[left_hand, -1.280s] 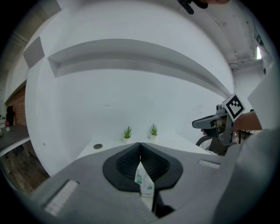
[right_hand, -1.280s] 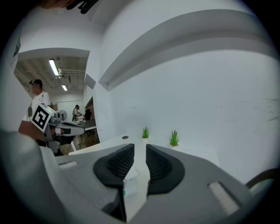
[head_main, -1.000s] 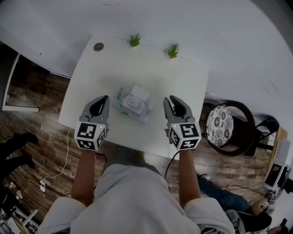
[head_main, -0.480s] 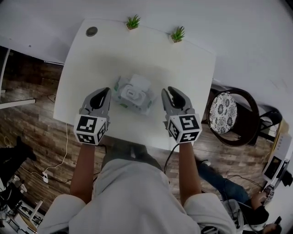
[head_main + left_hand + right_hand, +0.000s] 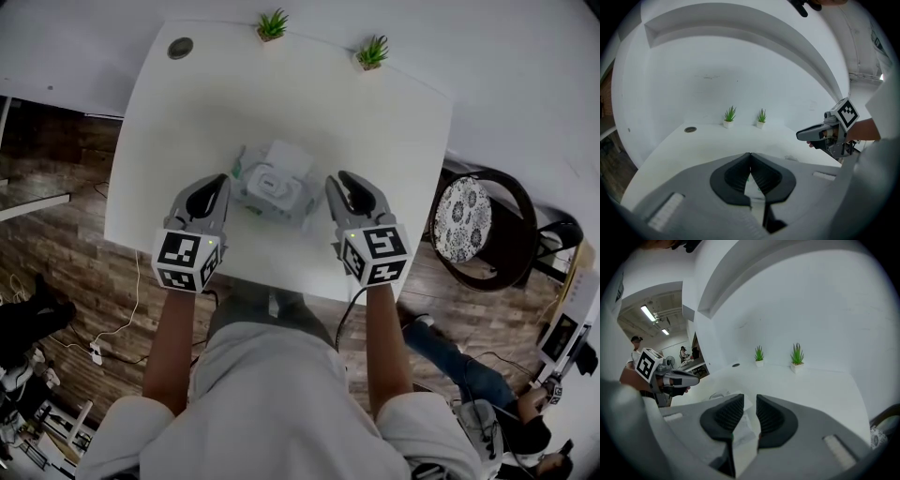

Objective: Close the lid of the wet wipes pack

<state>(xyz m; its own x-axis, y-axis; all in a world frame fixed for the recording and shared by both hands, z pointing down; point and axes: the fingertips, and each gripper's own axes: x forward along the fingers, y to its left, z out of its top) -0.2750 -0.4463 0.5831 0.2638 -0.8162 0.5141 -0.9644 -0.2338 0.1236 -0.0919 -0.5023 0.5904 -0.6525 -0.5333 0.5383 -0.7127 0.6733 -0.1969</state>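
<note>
The wet wipes pack (image 5: 269, 185) lies on the white table (image 5: 375, 131), a little nearer than its middle. Its white lid flap (image 5: 287, 156) stands open on the far side. My left gripper (image 5: 217, 181) sits just left of the pack with its jaws shut and empty; they meet at the tips in the left gripper view (image 5: 750, 154). Just right of the pack is my right gripper (image 5: 339, 178). Its jaws (image 5: 750, 400) stand a narrow gap apart with nothing between them. A crinkled edge of the pack (image 5: 718, 394) shows beside them.
Two small potted plants (image 5: 272, 25) (image 5: 372, 52) and a round grey disc (image 5: 180, 48) stand along the table's far edge. A dark chair with a patterned cushion (image 5: 466, 214) is to the right. Wooden floor and a cable (image 5: 122, 319) lie on the left.
Both grippers have moved a little forward and now flank the pack more closely. The pack has not moved on the table and its lid is still open.
</note>
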